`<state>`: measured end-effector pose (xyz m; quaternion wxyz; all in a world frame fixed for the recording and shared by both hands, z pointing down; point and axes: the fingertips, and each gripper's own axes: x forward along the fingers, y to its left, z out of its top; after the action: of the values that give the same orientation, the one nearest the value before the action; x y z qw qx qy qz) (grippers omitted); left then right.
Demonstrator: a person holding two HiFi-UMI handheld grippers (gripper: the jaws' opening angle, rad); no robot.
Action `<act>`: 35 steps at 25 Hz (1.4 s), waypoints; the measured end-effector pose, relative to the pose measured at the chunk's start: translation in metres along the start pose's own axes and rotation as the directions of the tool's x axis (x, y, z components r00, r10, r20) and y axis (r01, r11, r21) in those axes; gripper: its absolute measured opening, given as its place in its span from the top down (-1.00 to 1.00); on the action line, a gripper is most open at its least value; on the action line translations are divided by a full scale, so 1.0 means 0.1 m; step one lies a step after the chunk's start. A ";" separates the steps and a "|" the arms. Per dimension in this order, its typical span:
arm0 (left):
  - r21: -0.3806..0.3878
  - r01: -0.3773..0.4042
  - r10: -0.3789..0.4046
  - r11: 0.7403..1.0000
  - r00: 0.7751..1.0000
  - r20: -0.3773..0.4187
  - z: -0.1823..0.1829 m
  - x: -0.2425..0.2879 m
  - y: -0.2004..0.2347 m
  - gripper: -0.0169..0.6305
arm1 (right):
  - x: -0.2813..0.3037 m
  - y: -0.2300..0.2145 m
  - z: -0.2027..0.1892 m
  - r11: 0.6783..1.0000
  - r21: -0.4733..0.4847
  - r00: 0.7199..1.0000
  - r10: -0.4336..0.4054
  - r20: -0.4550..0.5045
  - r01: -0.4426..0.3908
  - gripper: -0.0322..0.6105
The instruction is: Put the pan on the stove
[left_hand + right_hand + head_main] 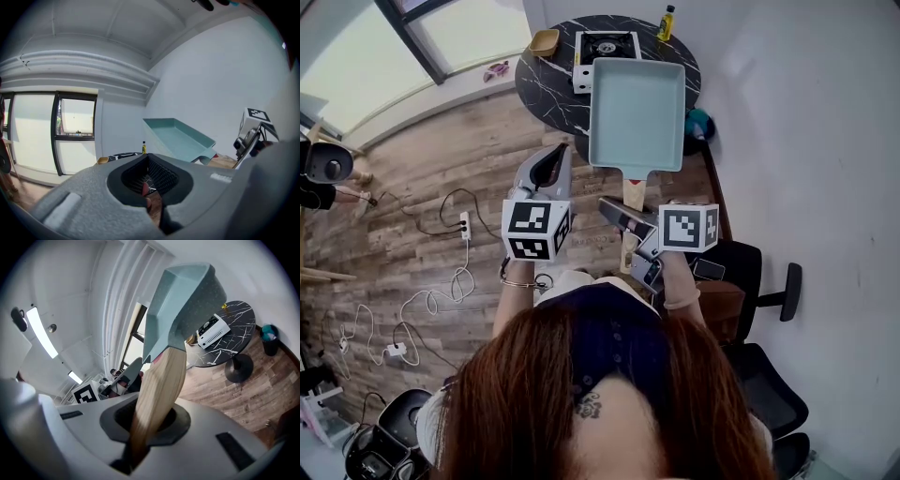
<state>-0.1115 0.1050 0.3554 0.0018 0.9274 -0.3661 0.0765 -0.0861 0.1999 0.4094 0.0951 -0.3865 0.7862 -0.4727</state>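
Pan (637,112), a teal rectangular one with a wooden handle (634,192), hangs in the air over the near edge of the round black marble table (548,80), open side up. Its long axis runs from the person toward the table: the handle end points back at the person, and the far short wall points at the white gas stove (607,45) on the tabletop. From the head view that far wall overlaps the stove's near edge, with the pan well above the table. The pan's inside shows only its own smooth teal floor.

The right gripper (628,220) has its jaws clamped on the wooden handle, which runs straight out between them in the right gripper view. The left gripper (551,167) sits beside the pan on the table's window side, jaws closed together with nothing between them.

On the table, a yellow oil bottle (666,22) stands at the far edge beyond the stove, and a small tan bowl (544,41) lies beside the stove; its contents cannot be made out.
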 end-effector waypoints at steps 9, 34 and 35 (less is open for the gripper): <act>0.002 -0.031 0.031 1.000 0.999 -0.025 -0.02 0.30 -0.06 0.91 | -0.03 -0.23 0.23 1.000 0.013 0.999 0.027 -0.035 -0.027 0.77; -0.006 -0.025 0.025 1.000 0.999 -0.021 -0.01 1.04 0.36 0.91 | 0.40 -0.56 0.83 0.999 0.018 0.999 0.036 -0.034 -0.036 0.77; -0.008 -0.025 0.025 1.000 0.999 -0.022 0.01 1.10 0.43 0.91 | 0.45 -0.58 0.89 0.999 0.021 0.999 0.036 -0.035 -0.035 0.77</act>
<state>-0.0608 -0.0011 0.3685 0.0087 0.9219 -0.3777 0.0852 -0.0411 0.0935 0.4188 0.0934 -0.3631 0.7897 -0.4856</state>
